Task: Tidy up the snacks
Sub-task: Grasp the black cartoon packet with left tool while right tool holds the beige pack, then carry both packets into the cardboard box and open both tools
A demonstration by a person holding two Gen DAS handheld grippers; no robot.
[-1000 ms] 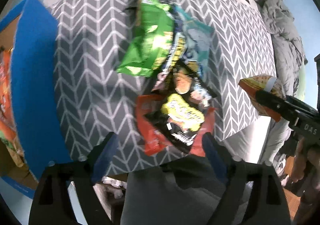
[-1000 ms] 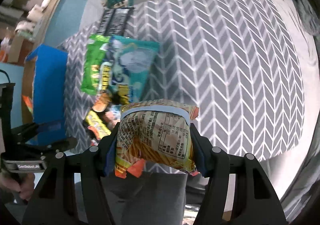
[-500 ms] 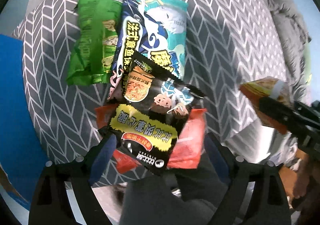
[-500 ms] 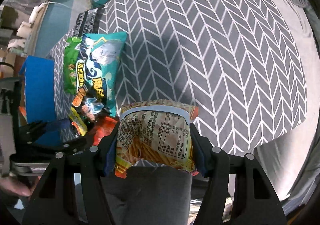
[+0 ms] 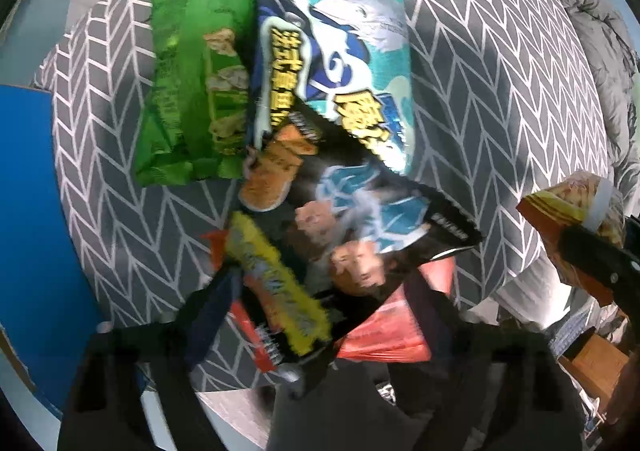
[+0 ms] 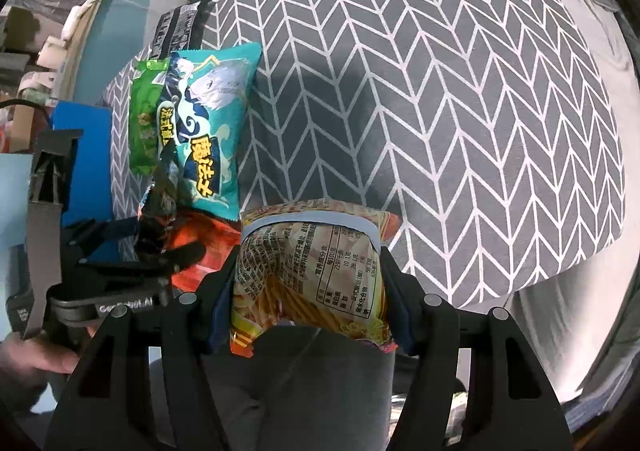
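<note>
light: the scene is evenly and fairly brightly lit, with a cool cast.
shadows: soft dark patches are thrown on the chevron cloth (image 6: 460,99) beside the teal bag (image 6: 208,131).
glare: sheen is seen on the green bag (image 5: 192,71).
blur: the black bag (image 5: 344,235) and the left gripper (image 5: 316,315) are smeared in the left view; the right view is sharp.
distortion: straight lines are bent by the fisheye, and the corners are blacked out.

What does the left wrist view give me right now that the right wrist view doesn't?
Left wrist only: the front of the black snack bag between the left hand-held gripper fingers. Right wrist only: the nutrition label of the orange chip bag clamped in the right hand-held gripper. Both: the green bag, teal bag, chevron tablecloth.
</note>
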